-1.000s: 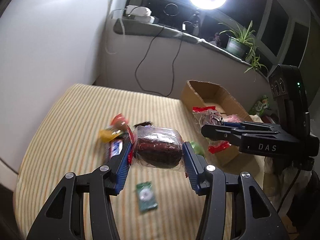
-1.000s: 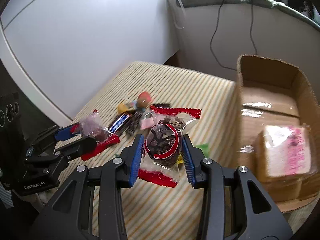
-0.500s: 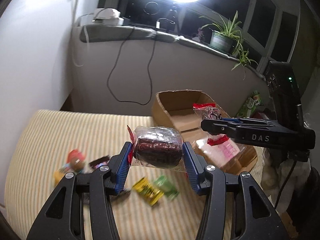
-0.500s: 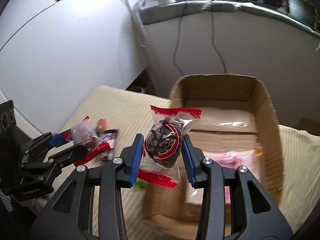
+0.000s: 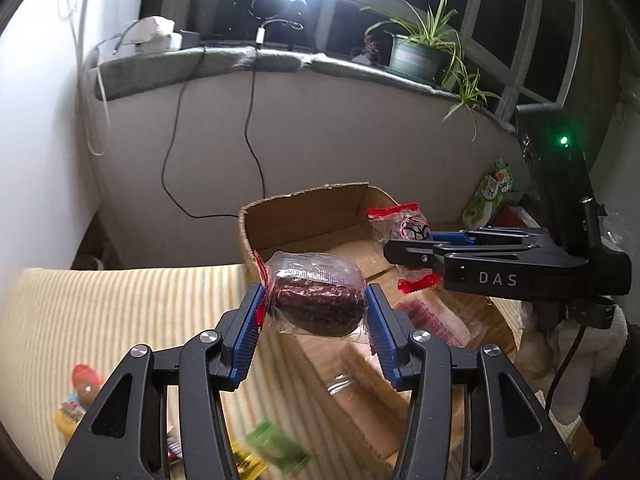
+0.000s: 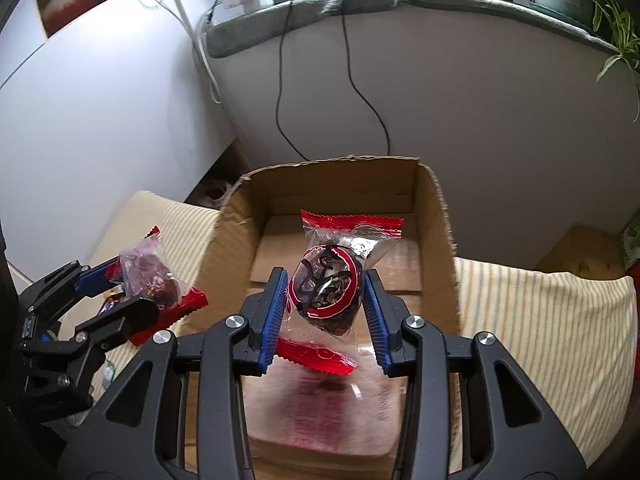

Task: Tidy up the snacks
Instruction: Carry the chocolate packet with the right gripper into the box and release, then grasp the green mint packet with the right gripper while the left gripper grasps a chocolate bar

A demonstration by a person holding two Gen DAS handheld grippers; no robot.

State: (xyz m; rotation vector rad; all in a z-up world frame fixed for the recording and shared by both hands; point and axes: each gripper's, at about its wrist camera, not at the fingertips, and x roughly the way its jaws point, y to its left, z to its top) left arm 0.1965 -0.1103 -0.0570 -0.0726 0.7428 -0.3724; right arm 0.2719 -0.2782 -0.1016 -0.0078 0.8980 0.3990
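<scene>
My left gripper (image 5: 314, 304) is shut on a clear-wrapped dark cake (image 5: 316, 300) and holds it in the air at the left wall of the open cardboard box (image 5: 280, 220). My right gripper (image 6: 326, 294) is shut on a red-and-clear wrapped snack (image 6: 326, 284) and holds it above the inside of the box (image 6: 436, 216). Each gripper shows in the other's view, the left (image 6: 132, 284) and the right (image 5: 404, 240). A pink-printed packet (image 6: 320, 412) lies in the box under the right gripper.
Loose snacks lie on the striped cushion (image 5: 100, 304): a red and yellow one (image 5: 80, 384), a green packet (image 5: 276, 448), a yellow one (image 5: 248, 460). A wall with a dangling cable (image 5: 252, 128) stands behind the box. A potted plant (image 5: 416, 52) is on the sill.
Both grippers have swung from the snack pile on the cushion to the box, each keeping its snack. The right one is now over the box's inside.
</scene>
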